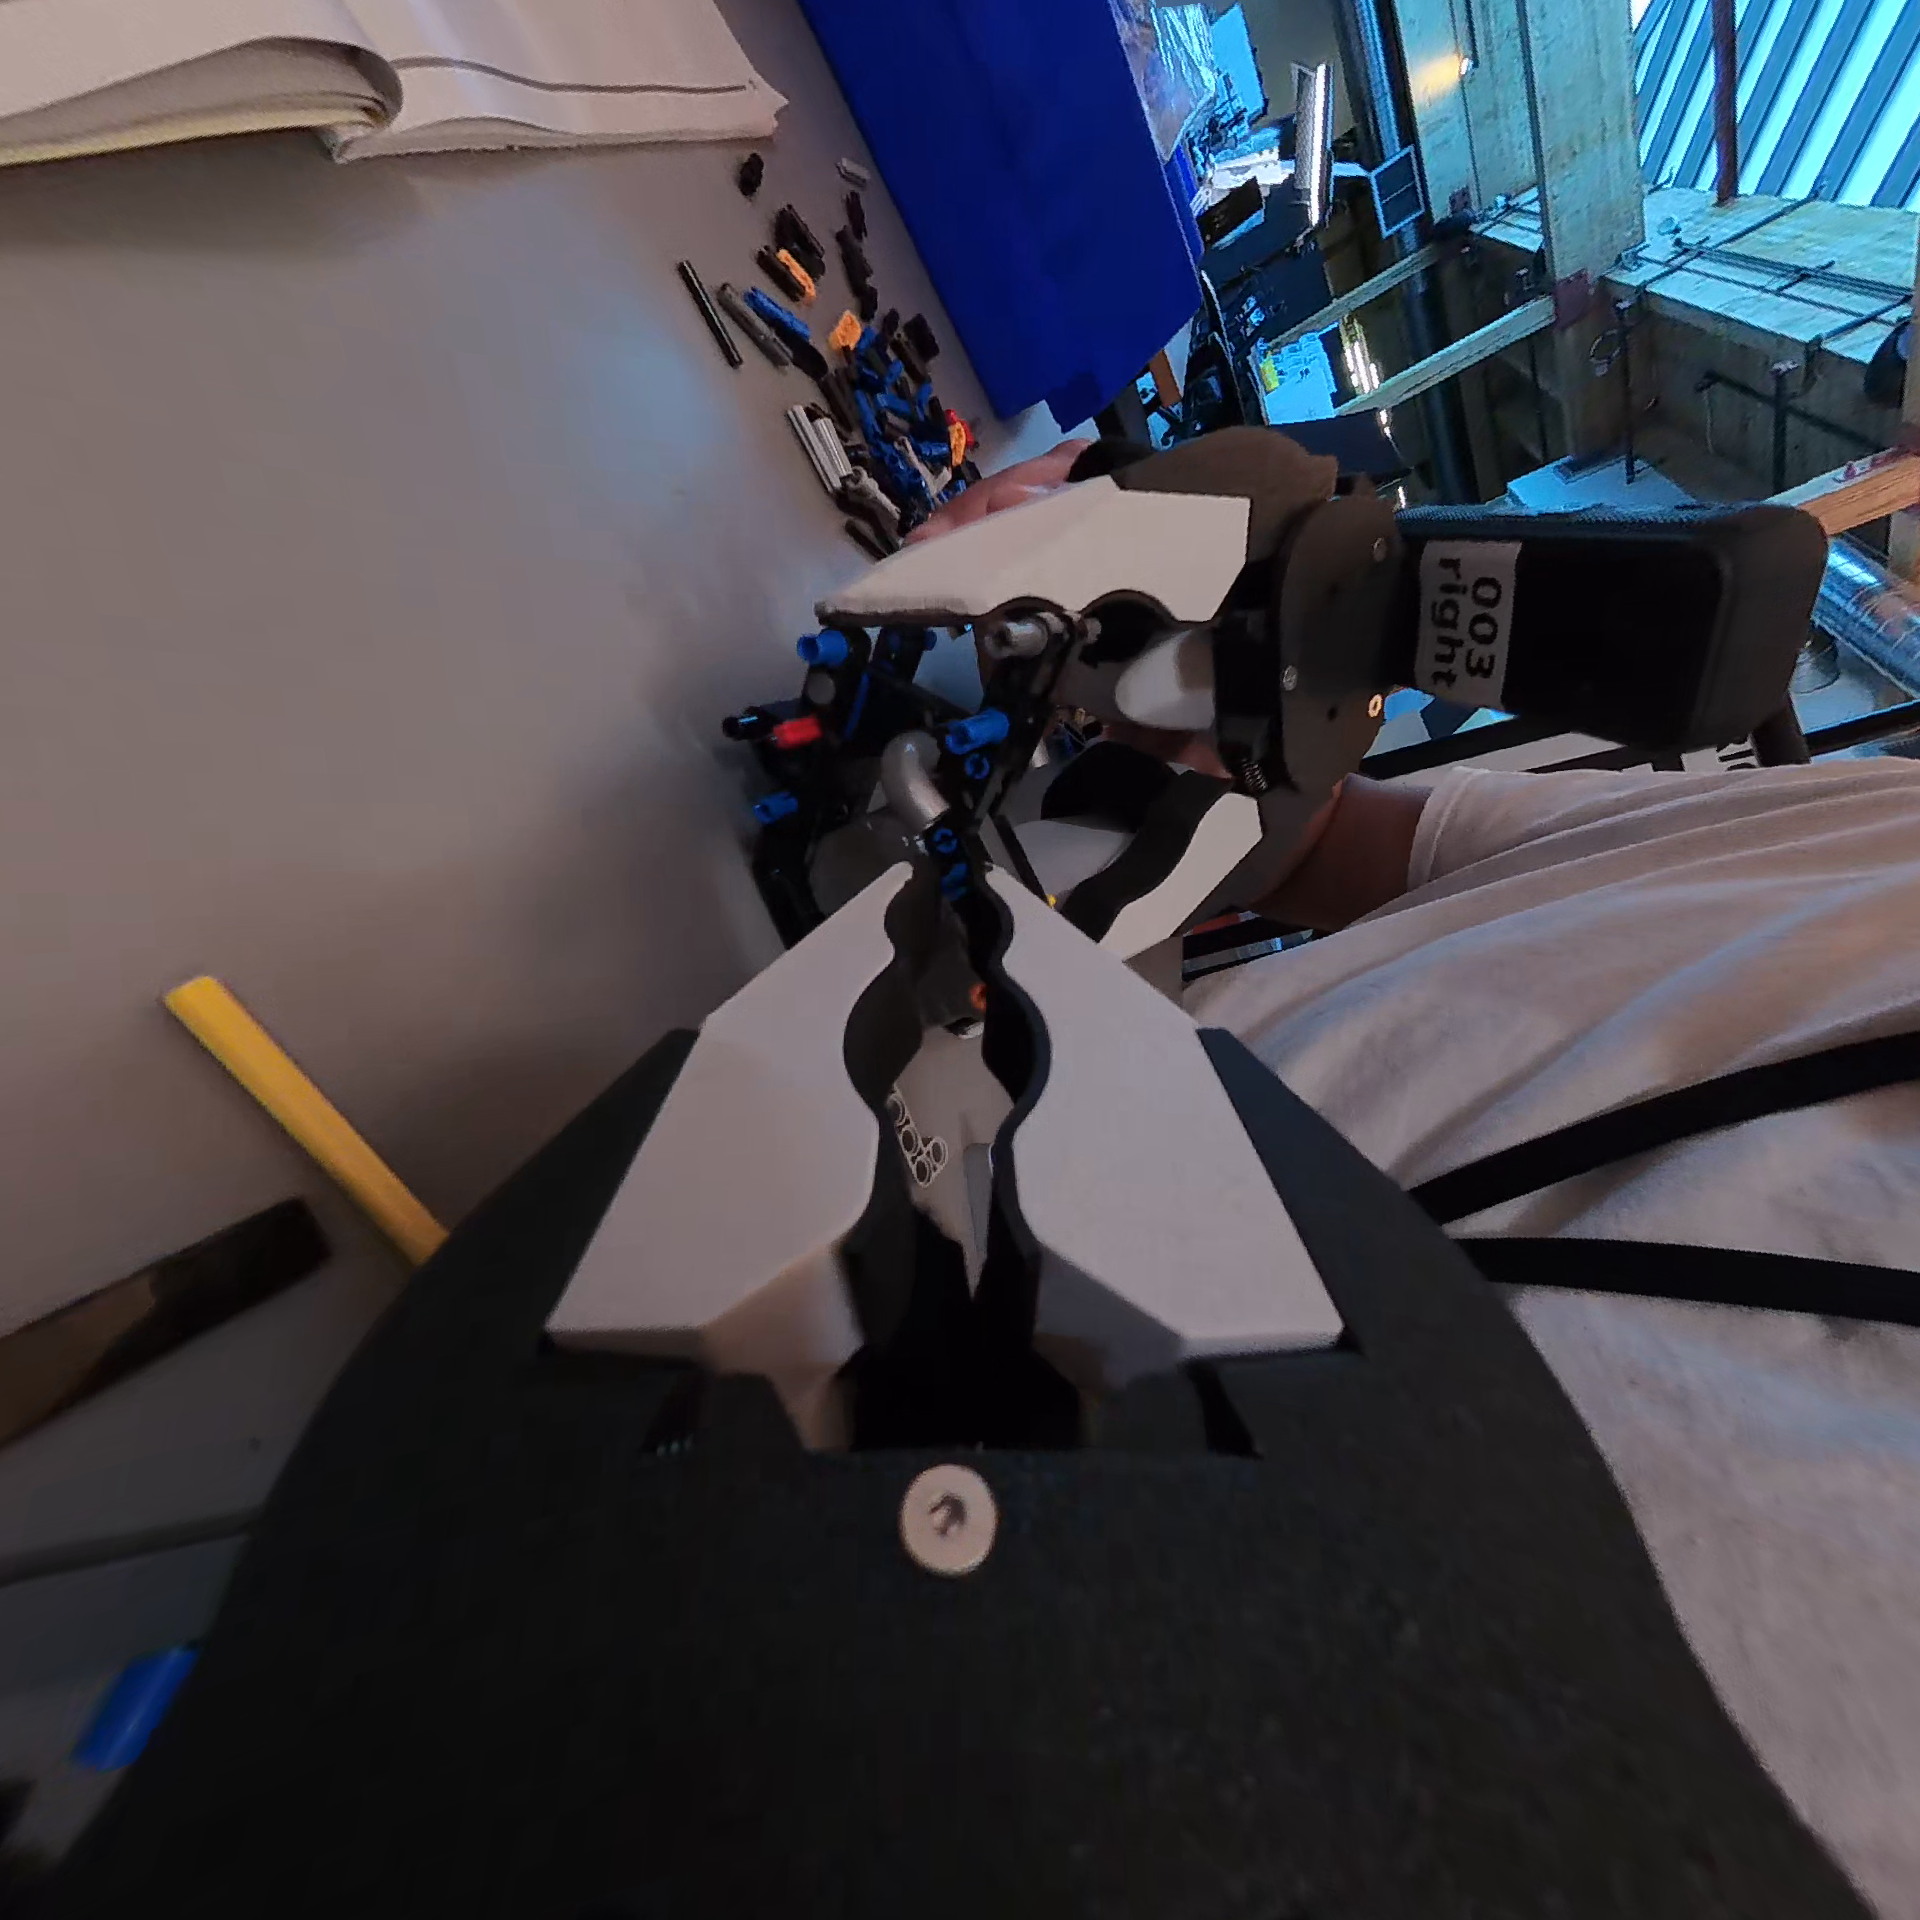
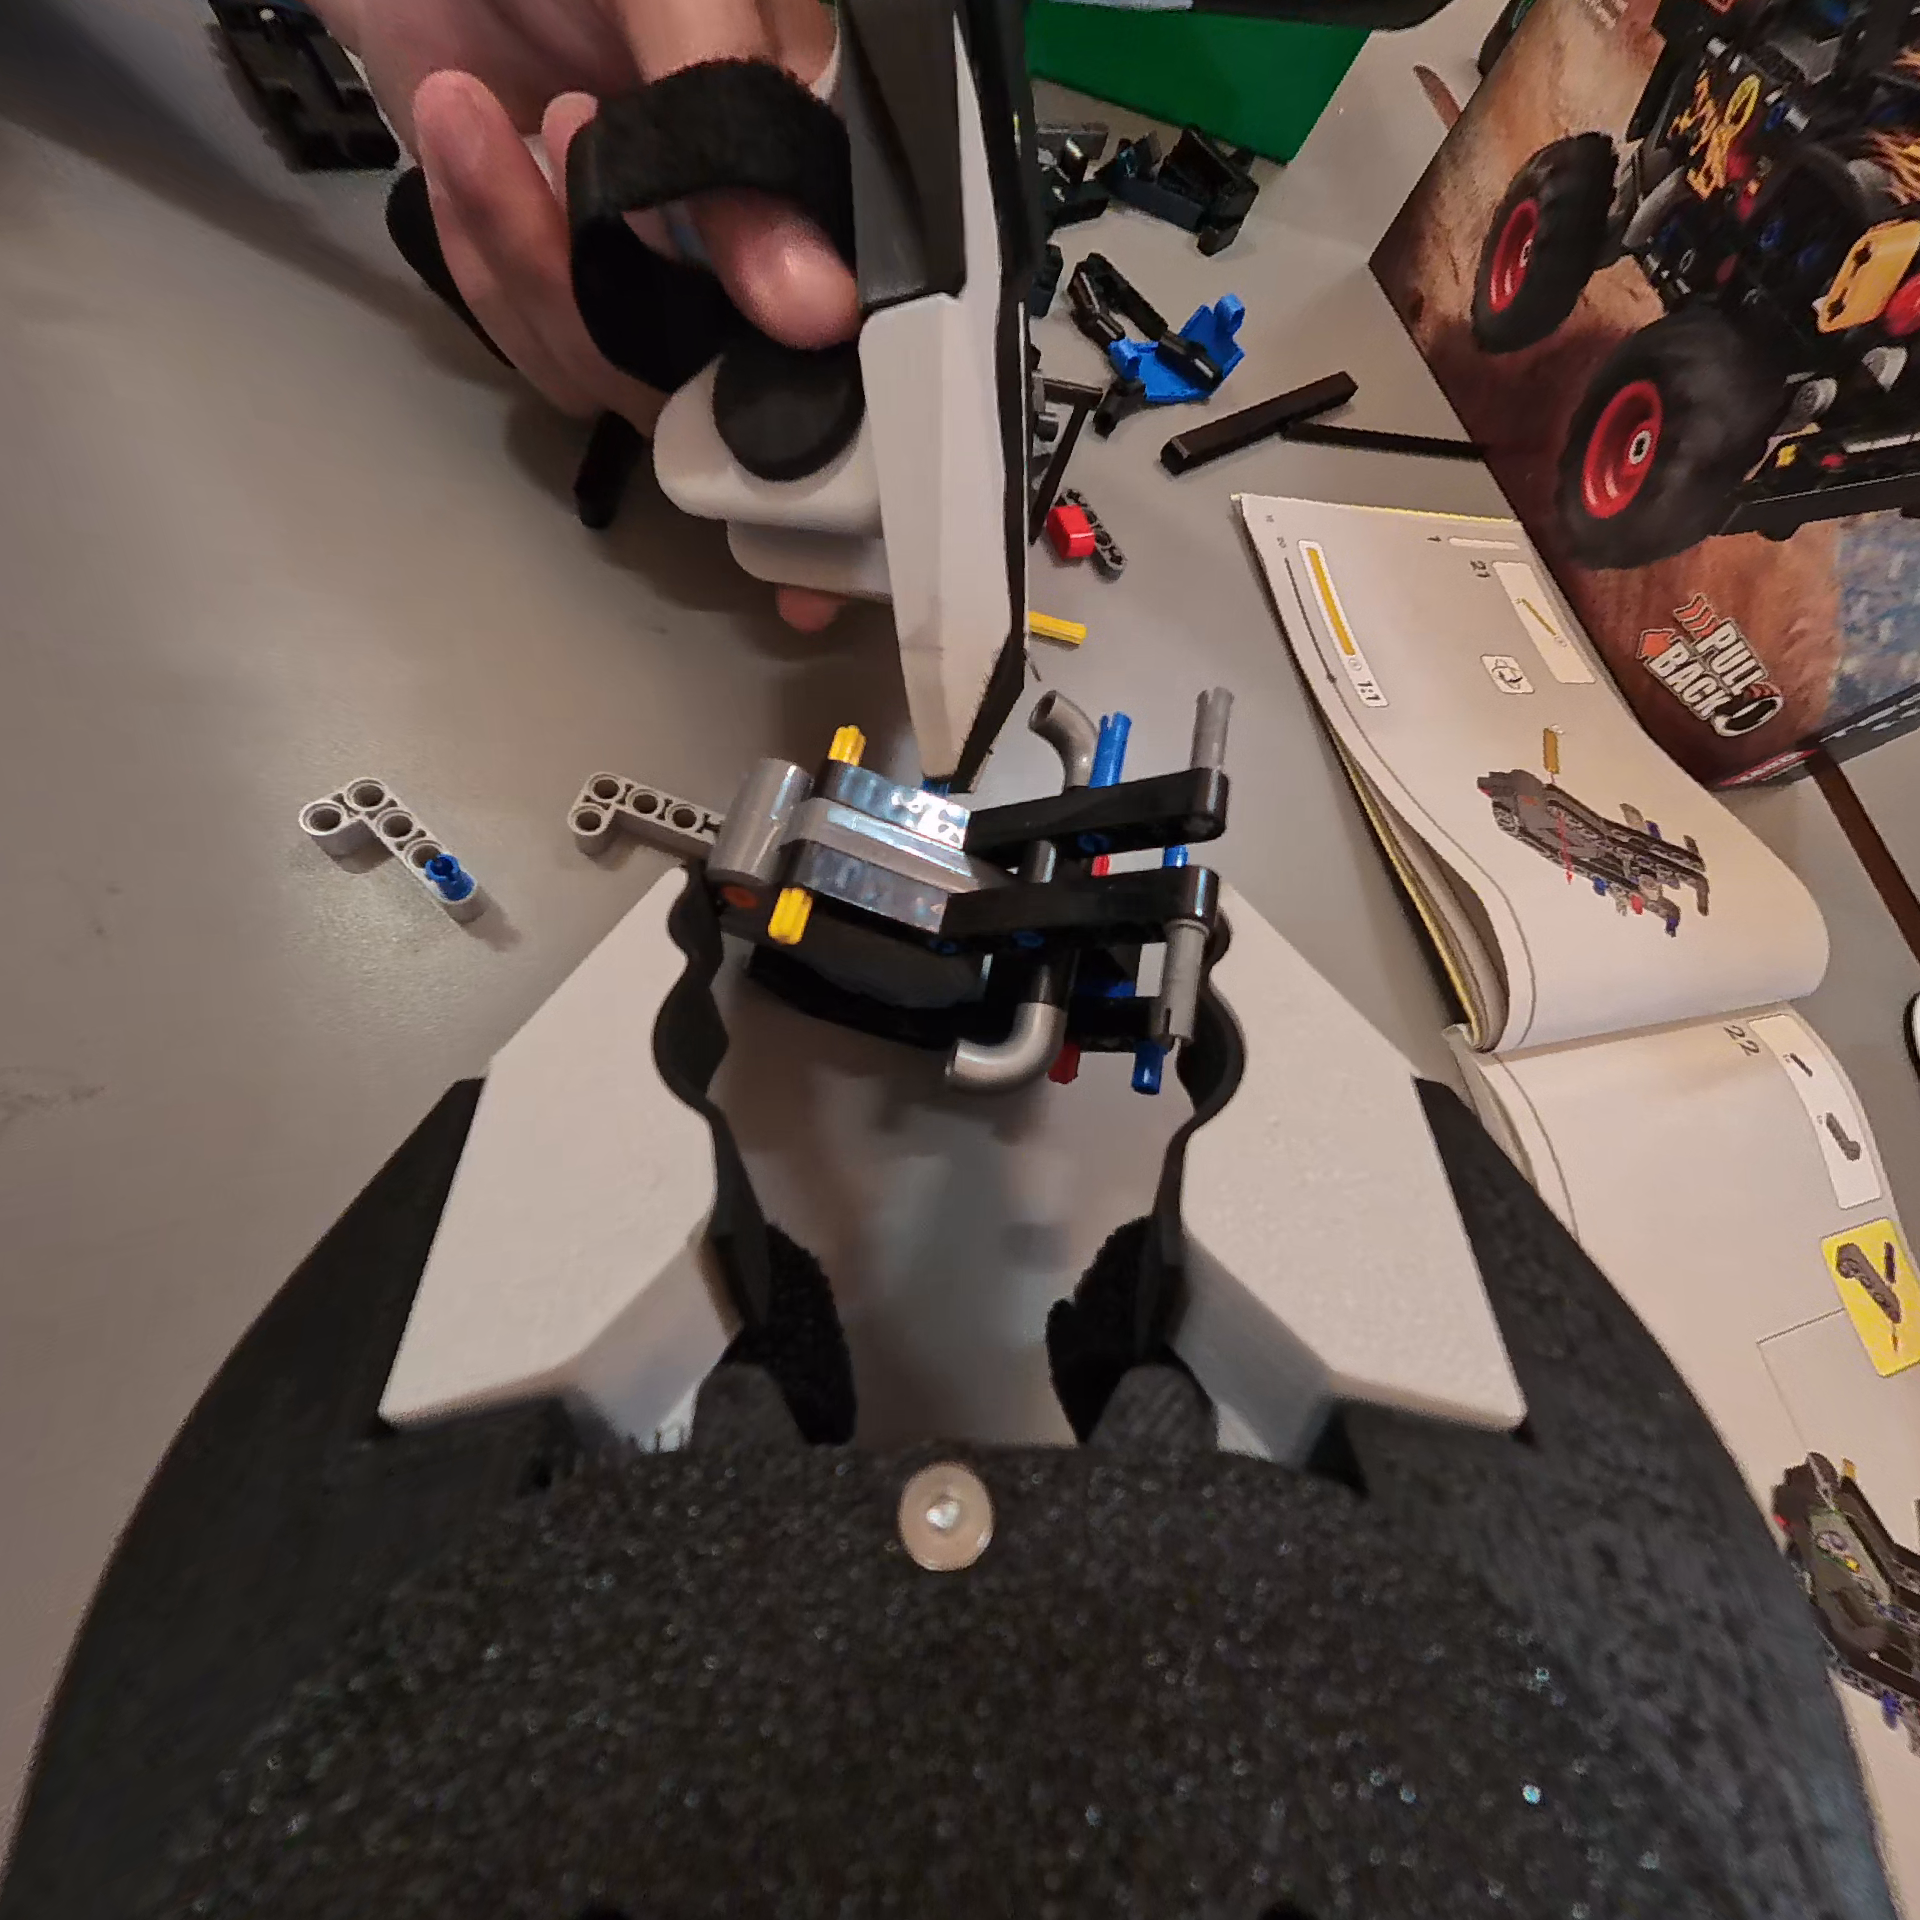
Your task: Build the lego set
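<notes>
A partly built lego assembly (image 2: 935,883) of black beams, grey blocks, bent grey pipes and blue, yellow and red pins is held above the grey table (image 2: 260,520). My right gripper (image 2: 951,935) has its fingers wide apart and shut on the assembly's two sides. It also shows in the left wrist view (image 1: 951,764), with the assembly (image 1: 862,727) between its fingers. My left gripper (image 1: 951,883) is nearly closed, pinching a black beam with blue pins at the assembly's edge. In the right wrist view the left gripper (image 2: 961,748) comes down from above onto the assembly's top.
Two grey L-beams (image 2: 395,831) lie at the left. The open instruction booklet (image 2: 1507,779) and the set's box (image 2: 1662,364) are at the right. Loose pieces (image 2: 1174,343) lie behind, with another pile (image 1: 873,395) near a blue box (image 1: 1008,208). A person's white shirt (image 1: 1558,1039) is close by. The tips of both grippers are at nearly the same place.
</notes>
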The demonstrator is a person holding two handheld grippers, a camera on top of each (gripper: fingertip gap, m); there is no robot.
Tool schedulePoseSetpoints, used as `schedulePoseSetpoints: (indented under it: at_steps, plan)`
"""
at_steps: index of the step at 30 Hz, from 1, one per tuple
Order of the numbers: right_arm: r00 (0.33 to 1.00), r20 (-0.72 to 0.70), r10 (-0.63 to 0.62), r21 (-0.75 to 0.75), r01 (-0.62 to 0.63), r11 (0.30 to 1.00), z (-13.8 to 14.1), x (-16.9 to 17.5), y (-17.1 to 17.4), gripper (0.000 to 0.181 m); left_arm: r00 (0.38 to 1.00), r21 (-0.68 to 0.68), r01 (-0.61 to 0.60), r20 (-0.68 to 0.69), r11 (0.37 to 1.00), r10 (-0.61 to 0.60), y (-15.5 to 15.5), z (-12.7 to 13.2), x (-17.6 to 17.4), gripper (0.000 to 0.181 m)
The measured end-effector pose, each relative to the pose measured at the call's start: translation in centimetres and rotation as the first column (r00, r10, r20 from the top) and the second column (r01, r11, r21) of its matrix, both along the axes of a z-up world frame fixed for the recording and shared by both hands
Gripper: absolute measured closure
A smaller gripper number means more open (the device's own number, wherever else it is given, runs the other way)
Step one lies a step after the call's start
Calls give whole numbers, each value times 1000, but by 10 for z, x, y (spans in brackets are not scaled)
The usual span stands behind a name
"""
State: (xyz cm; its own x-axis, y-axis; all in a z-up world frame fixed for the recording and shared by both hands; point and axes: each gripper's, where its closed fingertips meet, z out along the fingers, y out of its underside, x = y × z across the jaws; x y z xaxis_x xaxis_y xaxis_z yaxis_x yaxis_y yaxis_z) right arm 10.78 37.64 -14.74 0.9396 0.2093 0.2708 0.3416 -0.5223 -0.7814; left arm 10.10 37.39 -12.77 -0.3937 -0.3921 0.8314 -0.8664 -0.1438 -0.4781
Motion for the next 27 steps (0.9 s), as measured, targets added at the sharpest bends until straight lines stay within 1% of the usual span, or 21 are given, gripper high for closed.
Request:
schedulePoseSetpoints:
  at_steps: [5,7,10,11,13,14,17,19,20,21,22,27]
  plan:
    - [1000,-13,25,1,-25,1000,0,-2,-1,93,998,37,37,39,999,-39,0,0,-3,181]
    - [999,-17,29,8,-29,1000,0,-3,-1,93,998,24,47,37,999,-48,1,0,-4,180]
    - [997,-65,44,7,-43,999,0,-6,-2,94,998,-3,62,32,998,-62,2,-1,-6,181]
    - [997,-64,38,-4,-39,999,-1,-4,-3,93,998,-2,55,39,998,-55,4,-1,-5,181]
    - [999,-40,34,-5,-34,999,-1,1,-6,93,998,48,22,56,999,-24,16,-7,-1,181]
    - [998,-53,34,-9,-34,999,-1,2,-7,94,998,33,16,60,999,-18,19,-5,0,181]
    - [998,-54,41,0,-41,999,-1,0,-4,93,998,-1,20,58,1000,-20,10,-1,2,181]
    - [997,-55,44,0,-44,999,-1,0,-4,93,998,-57,49,34,997,-47,4,5,-1,181]
    - [998,-54,45,0,-45,999,-1,0,-5,93,999,-77,45,18,996,-44,3,6,-2,181]
    - [998,-53,45,0,-46,999,-1,0,-5,93,999,-86,37,3,996,-36,2,5,-1,176]
    - [998,-53,45,-1,-45,999,-1,0,-5,93,999,-90,34,-13,995,-35,2,4,-2,175]
    - [998,-52,41,-4,-42,999,-1,0,-5,93,999,-94,19,-48,995,-24,-4,0,0,178]
